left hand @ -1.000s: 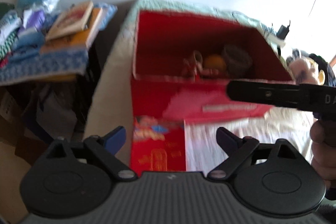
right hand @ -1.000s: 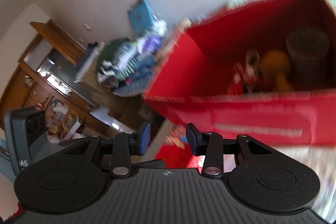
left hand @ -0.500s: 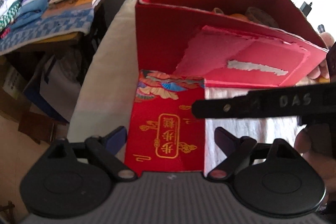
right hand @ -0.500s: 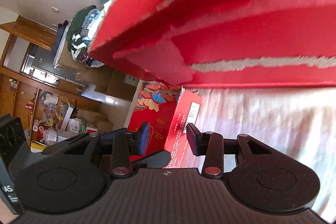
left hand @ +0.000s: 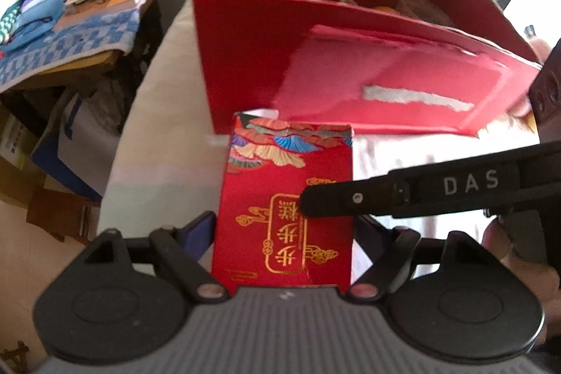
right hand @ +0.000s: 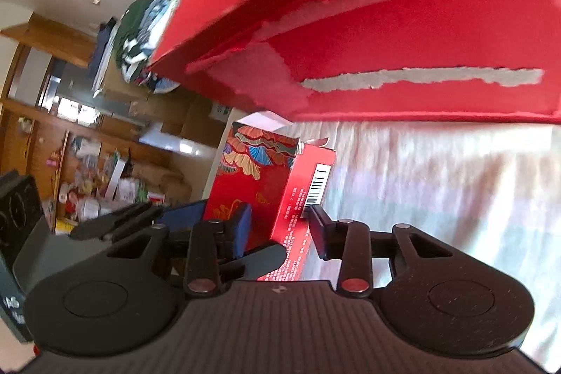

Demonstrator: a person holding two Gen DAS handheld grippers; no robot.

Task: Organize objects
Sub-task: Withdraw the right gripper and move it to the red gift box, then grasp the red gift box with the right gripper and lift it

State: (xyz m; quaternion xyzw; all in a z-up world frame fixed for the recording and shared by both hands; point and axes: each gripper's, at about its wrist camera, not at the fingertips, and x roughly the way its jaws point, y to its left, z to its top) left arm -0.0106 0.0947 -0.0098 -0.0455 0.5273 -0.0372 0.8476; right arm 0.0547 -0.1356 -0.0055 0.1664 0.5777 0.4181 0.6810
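Here, the only plainly readable writing is "DAS", showing in white on the black finger of the right gripper [left hand: 305, 202], which is reaching in from the right edge of the left wrist view. The small box [left hand: 285, 209], lying at lower centre of that frame, is carrying gold Chinese characters in a gold frame that I cannot read for sure, with fan patterns along its top. In the right wrist view its side panel is showing a barcode and fine print too small to read.

The left gripper [left hand: 284, 233] is straddling the small box: its jaws have just been closing, with the box between them, and its blue pad [left hand: 198, 232] is sitting at the box's left edge; whether the pads are pressing yet I cannot tell. The right gripper [right hand: 280, 226] has also just been closing around the box's near corner; its blue pad [right hand: 240, 230] and black pad [right hand: 320, 232] are standing just beside the box, and contact is unclear.

The small box is lying on a pale cloth [left hand: 403, 156], just below the big red box [left hand: 315, 34] filling the upper centre.
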